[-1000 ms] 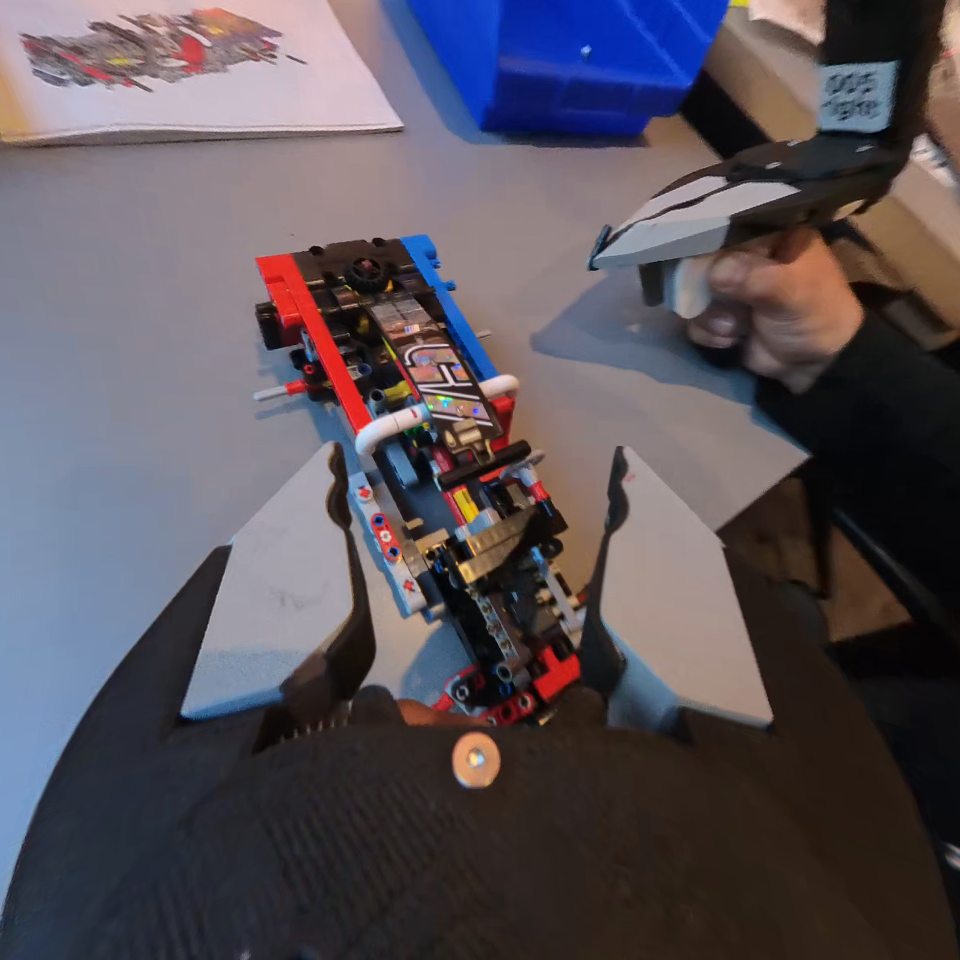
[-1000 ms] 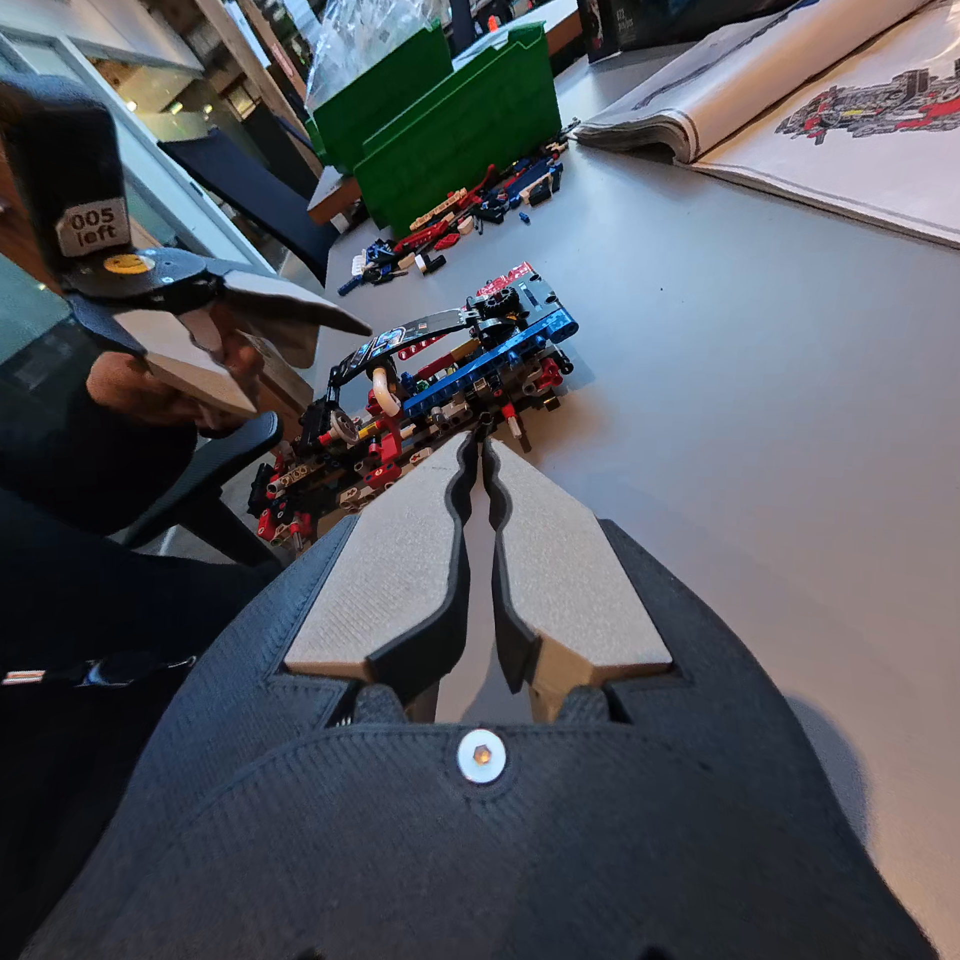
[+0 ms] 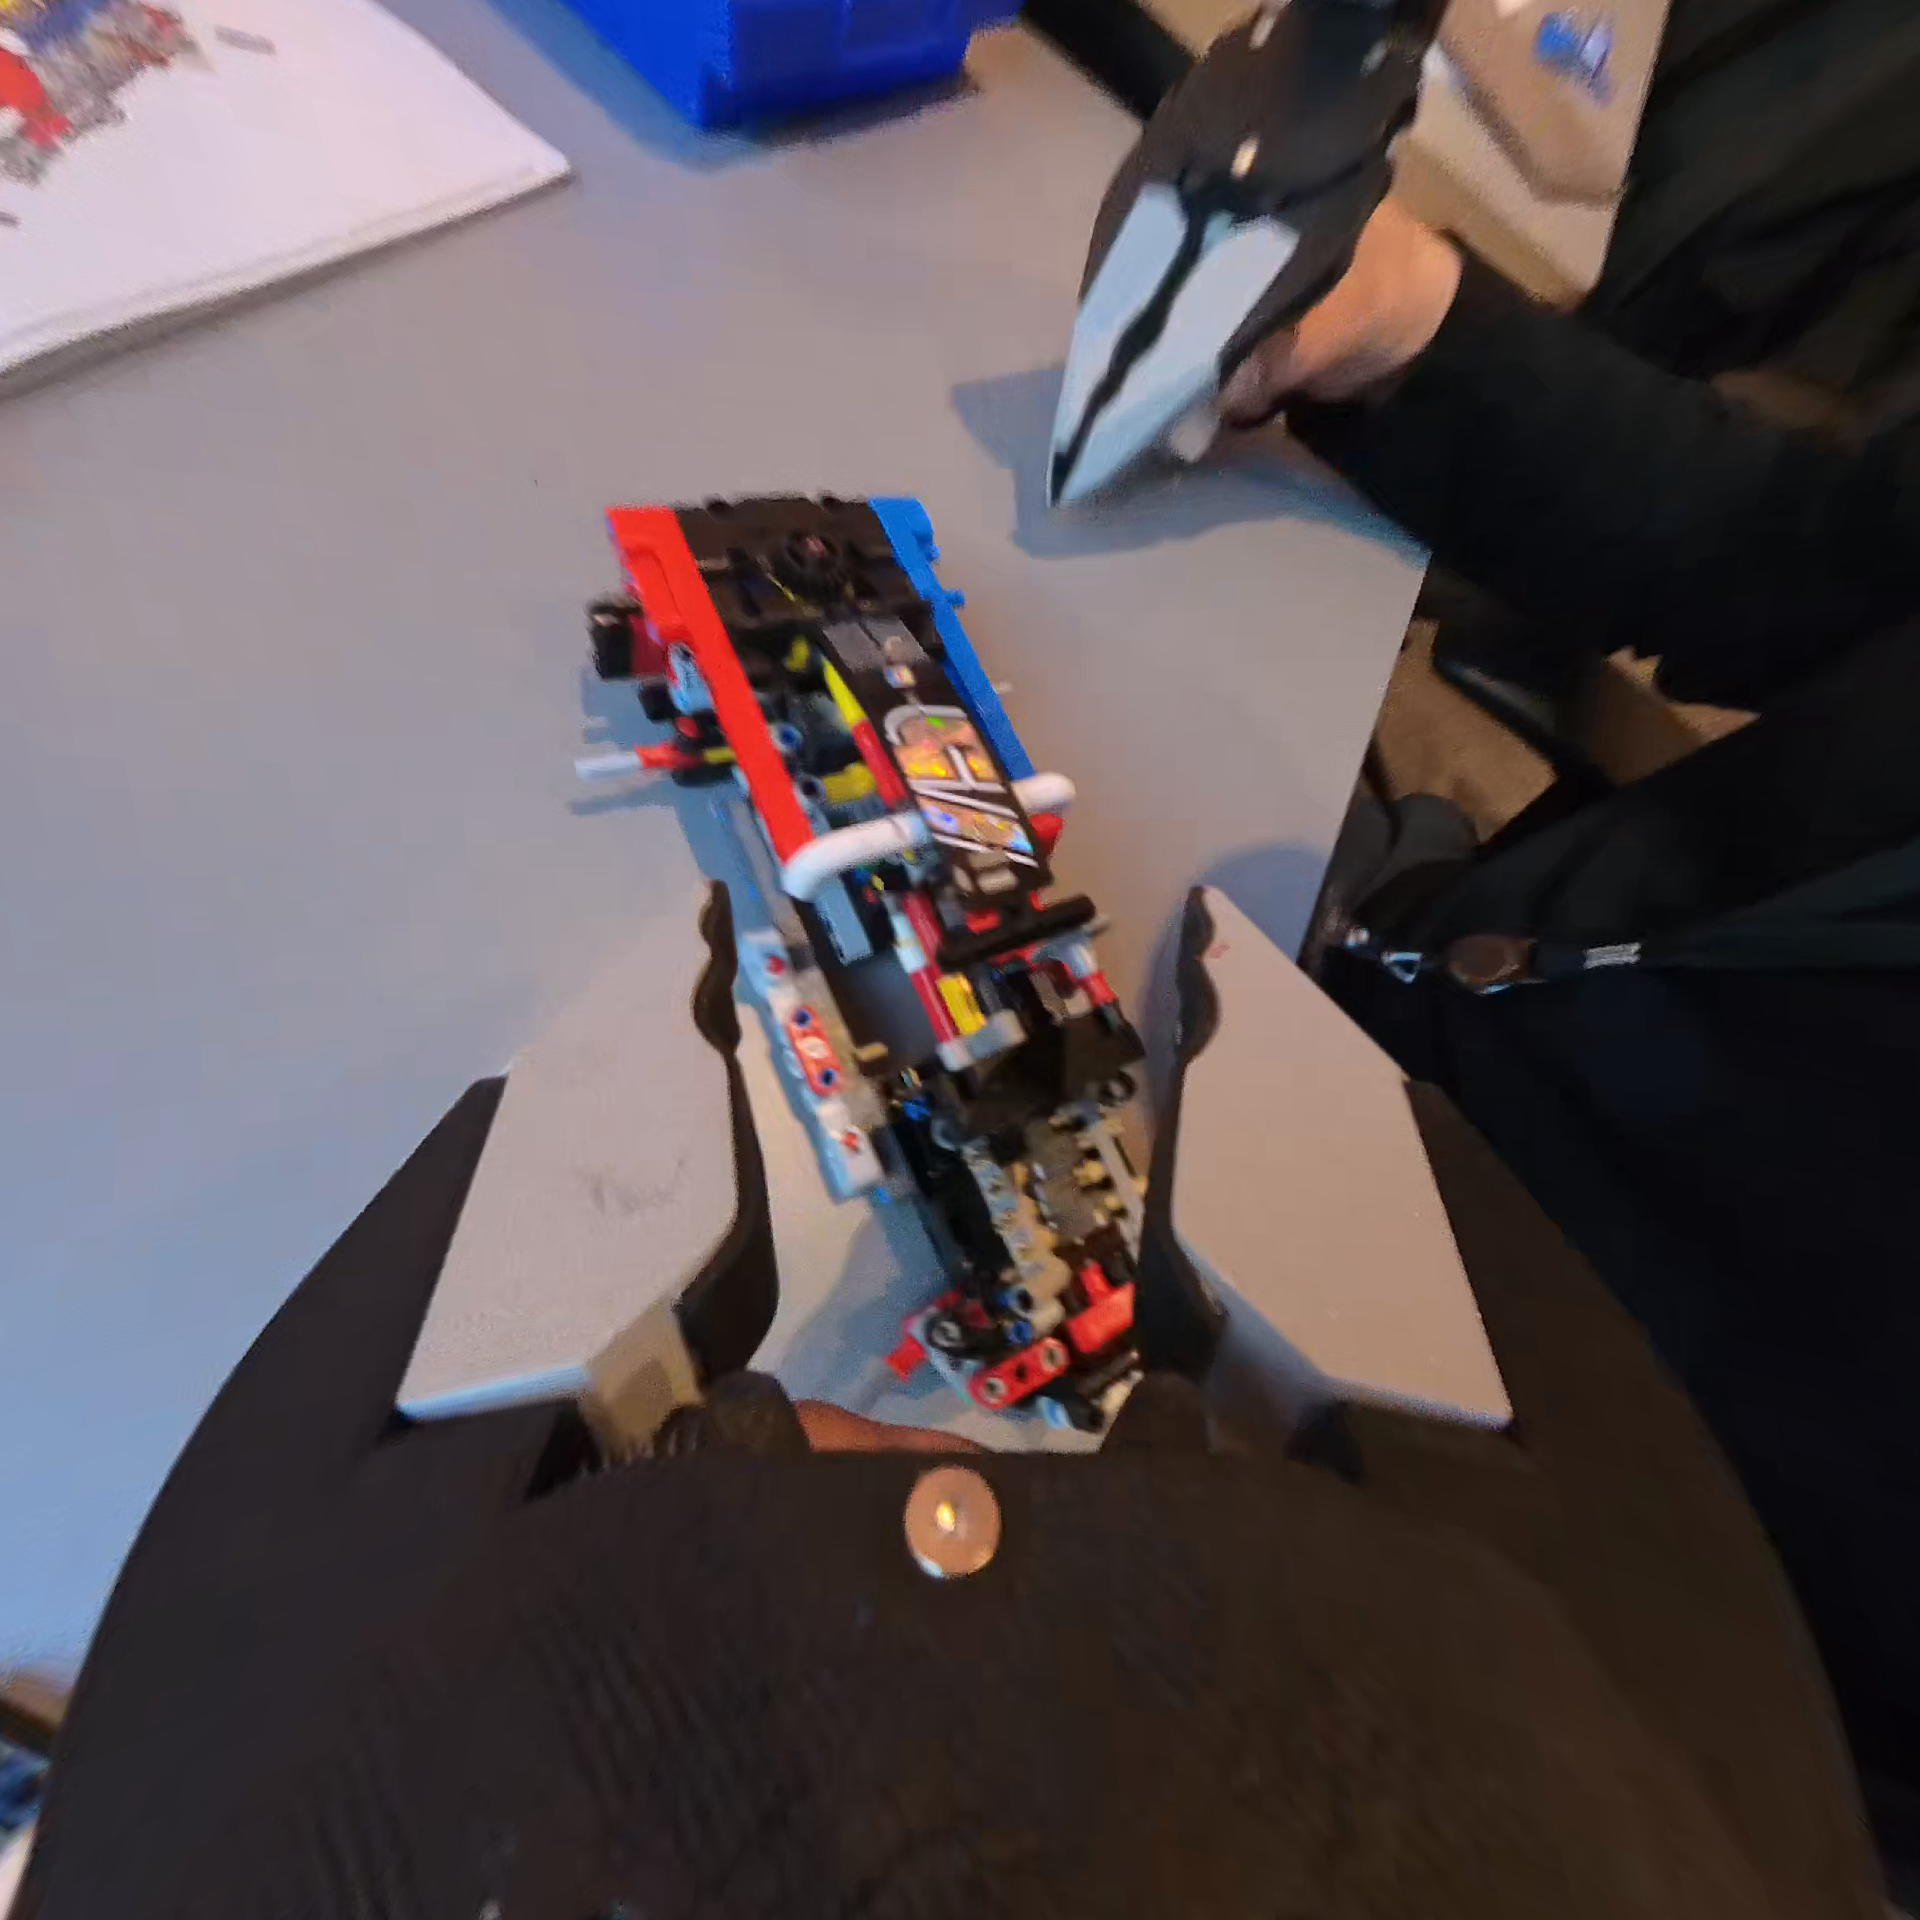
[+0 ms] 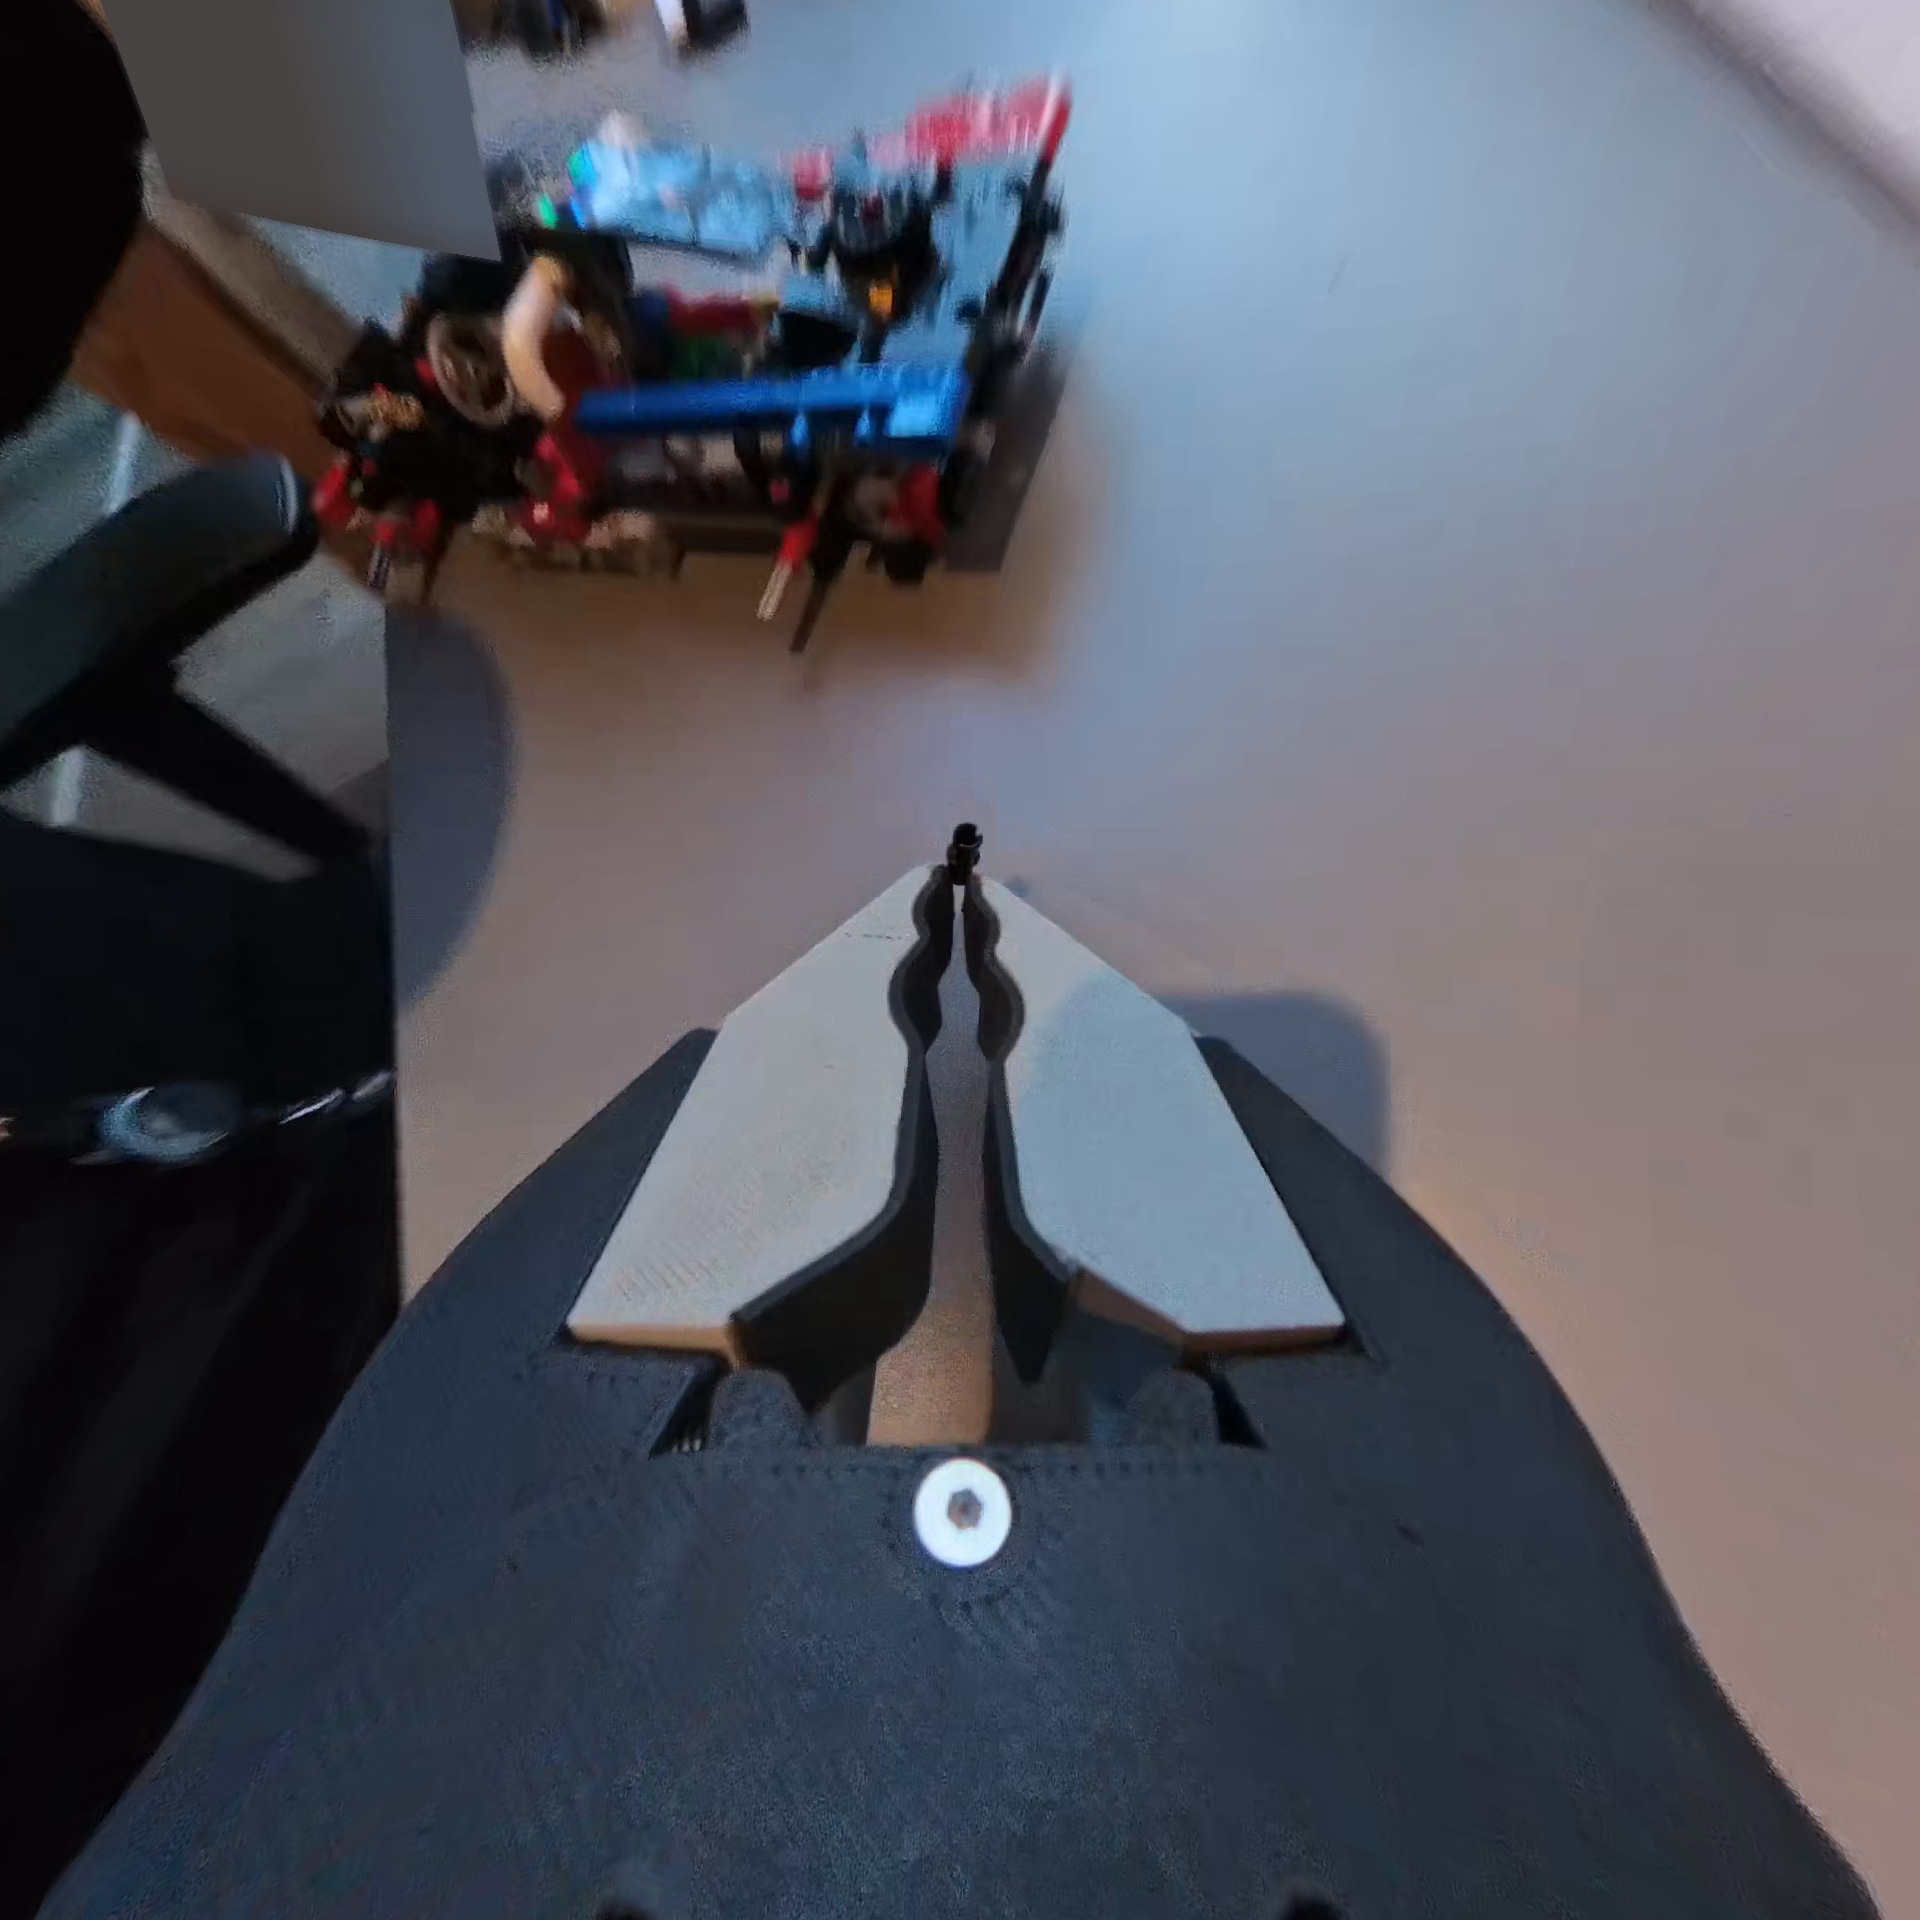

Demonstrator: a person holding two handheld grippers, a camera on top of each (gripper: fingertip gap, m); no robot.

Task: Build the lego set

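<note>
Two grippers work over a grey table. The left gripper has its fingers spread wide on either side of the near end of the lego car, which lies lengthwise on the table close to its edge. The right gripper sits closed, pinching a small black pin at its tips, well apart from the car. A booklet and blue bin lie beyond.
</note>
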